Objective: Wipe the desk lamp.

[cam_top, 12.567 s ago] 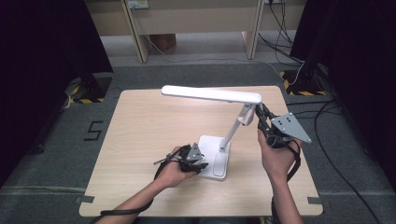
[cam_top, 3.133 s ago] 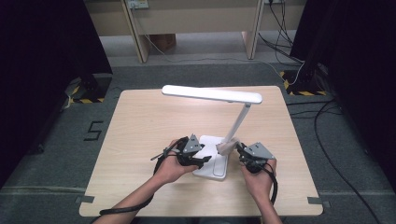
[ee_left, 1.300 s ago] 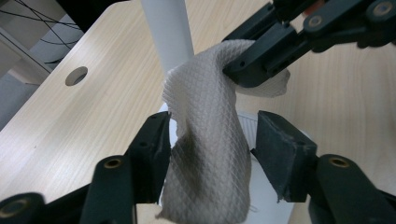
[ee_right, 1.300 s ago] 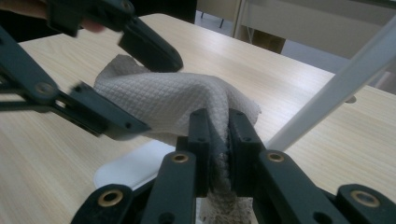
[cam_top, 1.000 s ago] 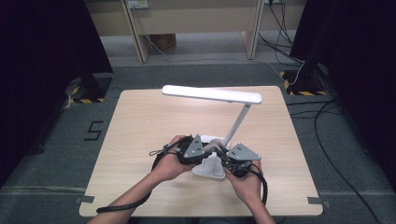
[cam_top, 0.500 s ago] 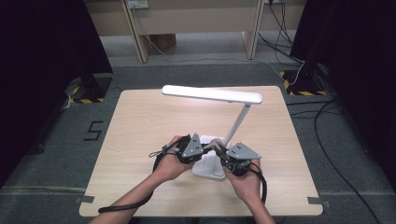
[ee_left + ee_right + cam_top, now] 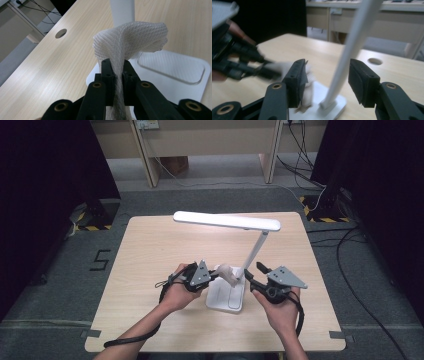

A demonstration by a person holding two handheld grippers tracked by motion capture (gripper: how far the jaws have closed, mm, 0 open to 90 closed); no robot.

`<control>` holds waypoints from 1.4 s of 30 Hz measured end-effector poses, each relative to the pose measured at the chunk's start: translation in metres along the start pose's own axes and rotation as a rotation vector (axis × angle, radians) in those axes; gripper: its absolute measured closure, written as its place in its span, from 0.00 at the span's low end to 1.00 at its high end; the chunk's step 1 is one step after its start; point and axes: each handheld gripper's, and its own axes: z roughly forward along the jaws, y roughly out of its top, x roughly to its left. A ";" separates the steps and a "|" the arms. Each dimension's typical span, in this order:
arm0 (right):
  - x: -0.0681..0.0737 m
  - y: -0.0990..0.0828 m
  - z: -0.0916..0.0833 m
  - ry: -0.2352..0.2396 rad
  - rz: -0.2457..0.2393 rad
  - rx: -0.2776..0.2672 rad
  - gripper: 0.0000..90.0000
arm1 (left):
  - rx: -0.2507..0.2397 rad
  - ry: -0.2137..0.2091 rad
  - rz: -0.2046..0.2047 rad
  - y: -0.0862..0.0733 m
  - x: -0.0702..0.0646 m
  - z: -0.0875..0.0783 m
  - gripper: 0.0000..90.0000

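Note:
A white desk lamp stands on the table, its flat base near the front, its slanted stem rising to a long horizontal head. My left gripper is shut on a white mesh cloth, holding the cloth over the base close to the stem's foot. My right gripper is open, and in the right gripper view its jaws stand either side of the stem, near its lower end, not touching it.
The wooden table has a round cable hole near its far edge. Grey floor with cables surrounds it. Wooden furniture legs stand behind, and a dark curtain hangs at the left.
My right gripper came down from the upper stem to beside the base, then shifted slightly right and opened around the stem's lower part. The left gripper with the cloth stayed at the base.

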 end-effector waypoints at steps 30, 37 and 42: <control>-0.028 0.046 0.035 -0.004 -0.019 -0.067 0.58 | 0.107 0.049 -0.067 0.011 0.003 0.060 0.91; -0.029 0.044 0.039 0.012 -0.012 -0.056 0.59 | 0.130 0.009 -0.045 0.016 -0.005 0.076 0.90; -0.029 0.045 0.040 0.010 -0.017 -0.056 0.61 | 0.143 -0.023 -0.041 0.013 -0.010 0.080 0.91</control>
